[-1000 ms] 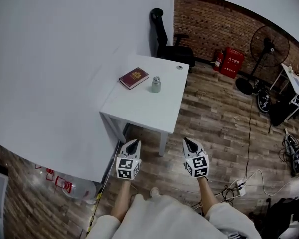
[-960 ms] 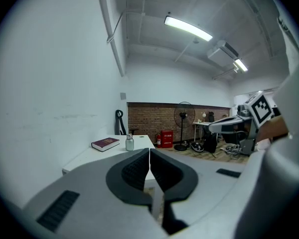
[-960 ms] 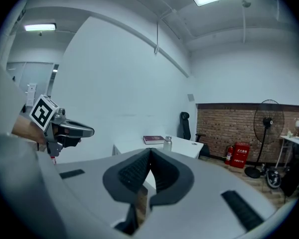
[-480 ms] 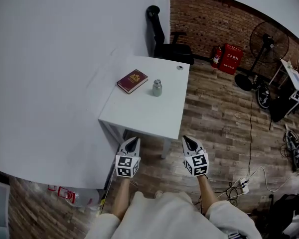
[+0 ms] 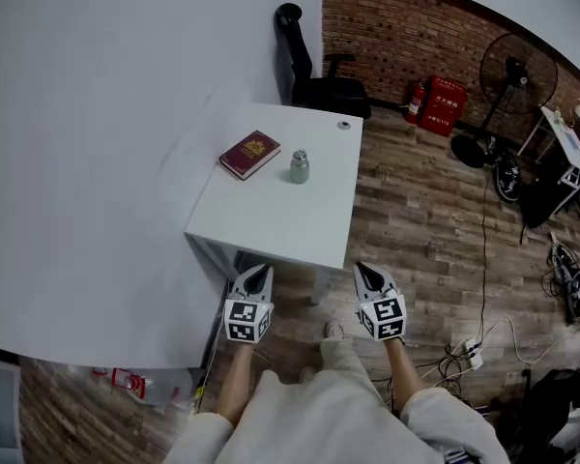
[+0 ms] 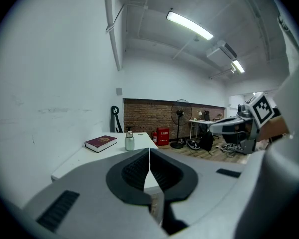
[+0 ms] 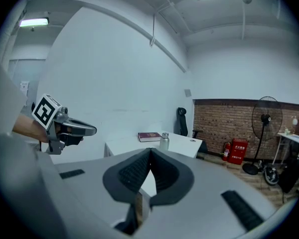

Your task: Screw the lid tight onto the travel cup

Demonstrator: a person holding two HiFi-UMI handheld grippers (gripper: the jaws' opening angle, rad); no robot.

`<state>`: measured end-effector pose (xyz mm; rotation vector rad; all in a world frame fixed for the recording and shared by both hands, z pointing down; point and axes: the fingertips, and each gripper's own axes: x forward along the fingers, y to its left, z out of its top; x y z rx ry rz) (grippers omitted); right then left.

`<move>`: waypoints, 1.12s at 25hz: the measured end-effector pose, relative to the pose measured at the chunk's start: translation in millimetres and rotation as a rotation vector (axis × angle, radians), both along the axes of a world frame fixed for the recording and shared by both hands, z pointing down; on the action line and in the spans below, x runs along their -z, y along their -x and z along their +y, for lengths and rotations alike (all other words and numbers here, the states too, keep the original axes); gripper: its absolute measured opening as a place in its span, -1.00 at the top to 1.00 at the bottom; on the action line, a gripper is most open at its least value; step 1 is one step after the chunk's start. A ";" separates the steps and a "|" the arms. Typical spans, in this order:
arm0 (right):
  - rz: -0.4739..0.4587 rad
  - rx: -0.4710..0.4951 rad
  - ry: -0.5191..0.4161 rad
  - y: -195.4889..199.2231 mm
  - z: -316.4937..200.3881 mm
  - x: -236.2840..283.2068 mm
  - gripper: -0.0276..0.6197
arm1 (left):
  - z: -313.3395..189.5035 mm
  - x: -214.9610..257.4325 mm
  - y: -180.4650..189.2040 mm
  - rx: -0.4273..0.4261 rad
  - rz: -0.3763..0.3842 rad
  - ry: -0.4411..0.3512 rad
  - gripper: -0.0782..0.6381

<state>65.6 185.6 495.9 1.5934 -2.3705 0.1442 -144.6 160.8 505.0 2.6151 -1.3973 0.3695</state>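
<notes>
I see a white desk ahead, one long side against the white wall. A dark red book lies closed on it, nr the wall side. Black office chair just past the desk's far end. Brick wall at back w/ a red extinguisher and red box side by side, black pedestal fan further right. Wood floor; white power strip w/ cables low right.

I hold the left grey two-jaw gripper and the right grey two-jaw gripper out in front of me. They sit side by side, apart from each other, both pointing forward and a little downward. Each pair of jaws is pressed together with nothing between them. The black-and-white marker cubes face up toward my head. My bare forearms run back, roughly parallel, into pale sleeves.
</notes>
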 end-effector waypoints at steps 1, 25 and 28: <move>0.000 -0.001 0.001 -1.0 -2.6 -1.3 0.91 | -3.8 -0.3 -1.4 -0.002 0.000 -0.001 0.76; -0.028 0.081 0.029 -47.7 -206.7 -19.2 0.91 | -201.0 -14.5 -59.6 0.057 -0.014 0.039 0.76; -0.030 0.111 0.029 -50.3 -242.5 -15.2 0.92 | -231.0 -12.6 -63.1 0.083 -0.016 0.044 0.76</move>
